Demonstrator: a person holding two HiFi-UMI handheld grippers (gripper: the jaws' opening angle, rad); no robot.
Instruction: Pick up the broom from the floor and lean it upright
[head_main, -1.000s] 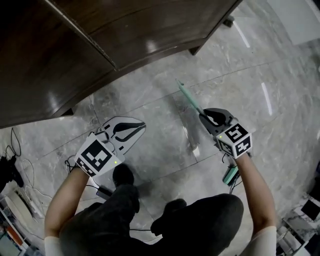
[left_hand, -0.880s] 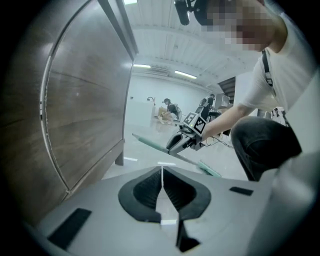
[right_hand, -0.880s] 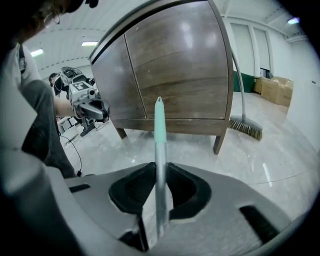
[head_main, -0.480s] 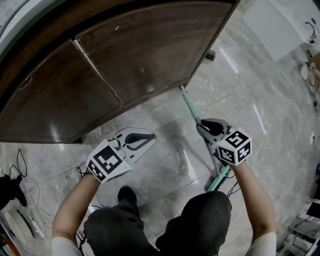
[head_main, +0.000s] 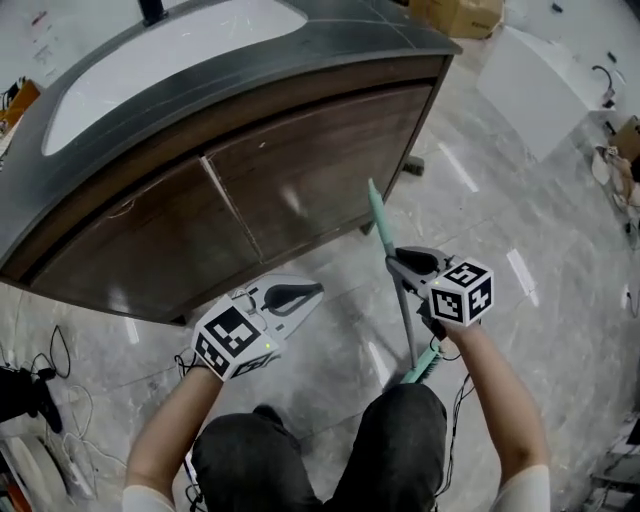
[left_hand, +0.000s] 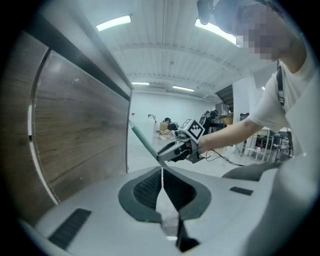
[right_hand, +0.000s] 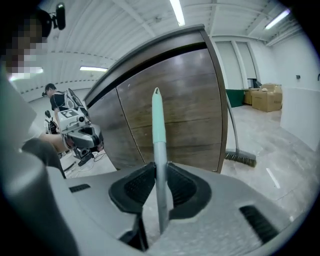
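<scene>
The broom's handle (head_main: 404, 318) is a grey shaft with a teal tip (head_main: 377, 212). It slants up from the floor toward the wooden cabinet. My right gripper (head_main: 392, 263) is shut on the shaft just below the teal part. In the right gripper view the handle (right_hand: 159, 131) stands upright between the pads, with the right gripper (right_hand: 160, 166) clamped on it. The broom's head is hidden behind the person's legs. My left gripper (head_main: 316, 290) hovers to the left of the handle, apart from it. Its jaws are shut on nothing, as the left gripper (left_hand: 162, 171) shows in its own view.
A curved wooden cabinet (head_main: 280, 190) with a dark top fills the upper left. A second brush (right_hand: 240, 158) leans at the cabinet's right corner. Cables (head_main: 45, 395) lie on the marble floor at the left. Cardboard boxes (head_main: 458, 12) and a white panel (head_main: 540, 85) stand beyond.
Both grippers have risen. The broom's handle has come up with the right gripper and stands steeper. The cabinet's top has come into the head view.
</scene>
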